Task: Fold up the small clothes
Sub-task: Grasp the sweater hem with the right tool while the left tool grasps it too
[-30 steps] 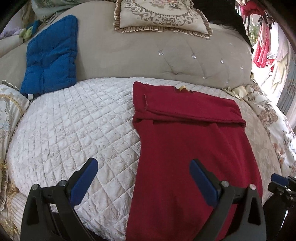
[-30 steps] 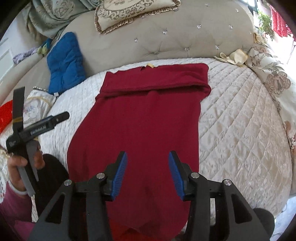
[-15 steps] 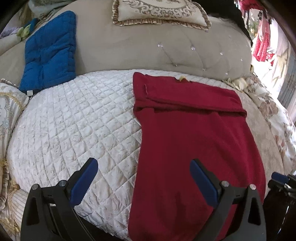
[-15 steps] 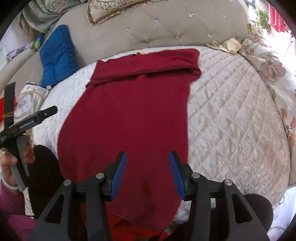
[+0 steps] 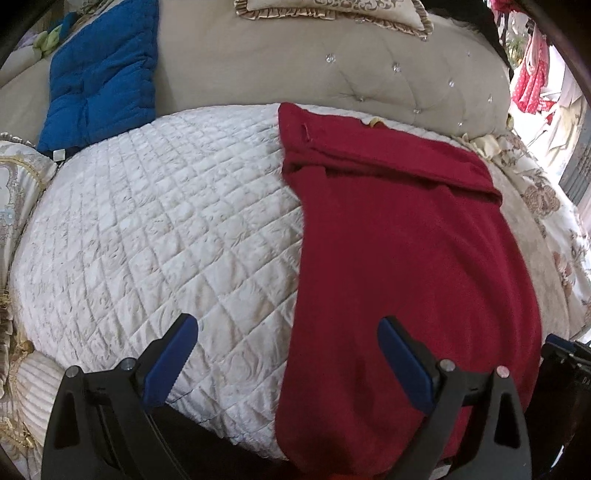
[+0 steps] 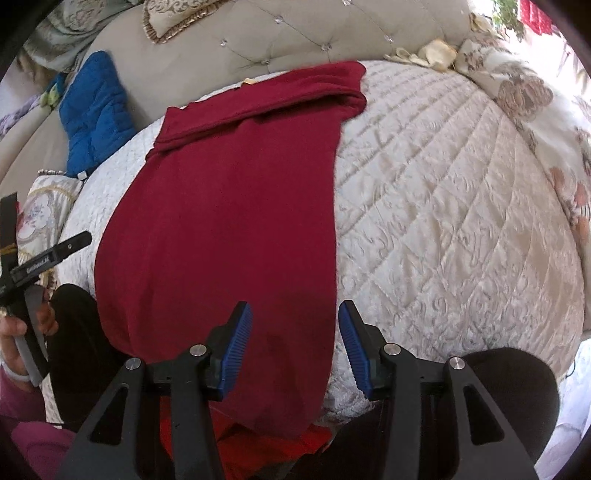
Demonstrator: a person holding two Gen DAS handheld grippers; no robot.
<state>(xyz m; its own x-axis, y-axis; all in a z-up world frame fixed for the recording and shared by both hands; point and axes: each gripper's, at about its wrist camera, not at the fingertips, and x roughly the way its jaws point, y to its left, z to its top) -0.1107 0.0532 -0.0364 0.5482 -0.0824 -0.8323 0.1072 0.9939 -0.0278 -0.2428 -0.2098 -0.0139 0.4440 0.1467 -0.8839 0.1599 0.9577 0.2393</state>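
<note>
Both grippers (image 5: pixel 286 363) (image 6: pixel 295 345) lower over garment (image 5: pixel 406 258)

We see our left gripper (image 5: pixel 286 363) with its blue-padded jaws spread wide, nothing between them, poised above the near edge of a white quilted bedspread (image 5: pixel 159 236). A dark red garment (image 5: pixel 402 258) lies flat on the quilt, its far end folded over. Behind stand a beige tufted headboard (image 5: pixel 295 66), a blue cushion (image 5: pixel 103 74) and an ornate frilled pillow (image 5: pixel 332 9).

Garment (image 5: pixel 399 258) lies on quilted bed cover (image 5: pixel 166 240), ahead of both grippers; cushion (image 5: pixel 99 74) beyond, far left, against headboard (image 5: pixel 277 62).
</note>
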